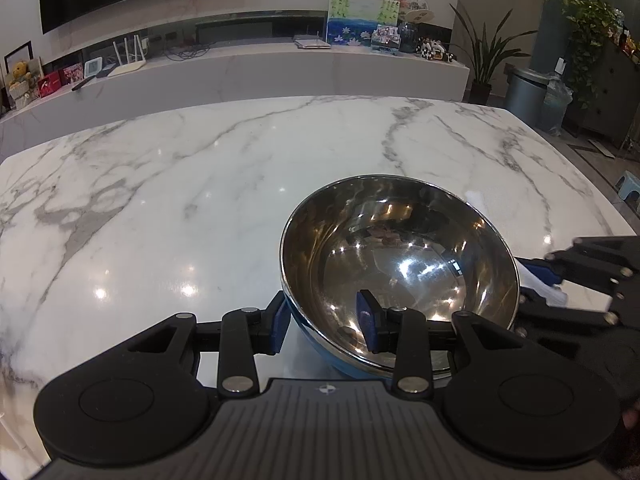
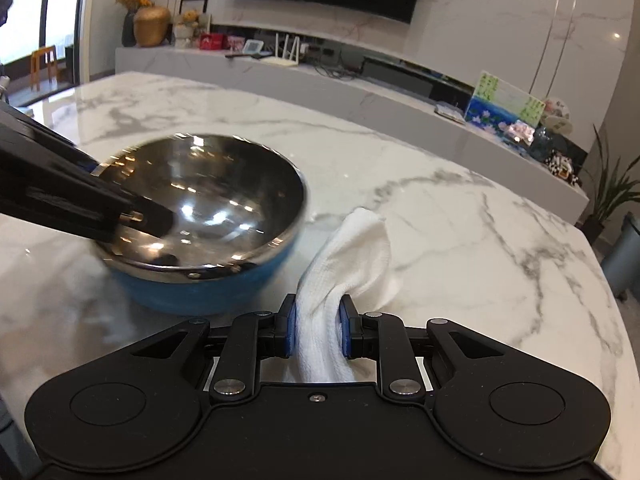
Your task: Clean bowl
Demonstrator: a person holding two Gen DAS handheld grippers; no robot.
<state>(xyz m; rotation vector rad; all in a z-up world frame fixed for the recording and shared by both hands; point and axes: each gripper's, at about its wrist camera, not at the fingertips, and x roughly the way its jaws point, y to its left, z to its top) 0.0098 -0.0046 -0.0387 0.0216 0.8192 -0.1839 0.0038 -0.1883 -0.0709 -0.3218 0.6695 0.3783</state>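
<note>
Steel-lined blue bowl [image 1: 400,264] on veined marble table [image 1: 200,184]; ribbed white cloth [image 2: 352,256] beside it.

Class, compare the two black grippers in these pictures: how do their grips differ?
The left gripper straddles the rim of the blue steel-lined bowl, one pad inside, one outside; the right gripper pinches a bunched white cloth. The left gripper's jaws stand wider; the right's are nearly shut. The left steadies the bowl; the right's cloth sits beside it. Both have blue pads.
</note>
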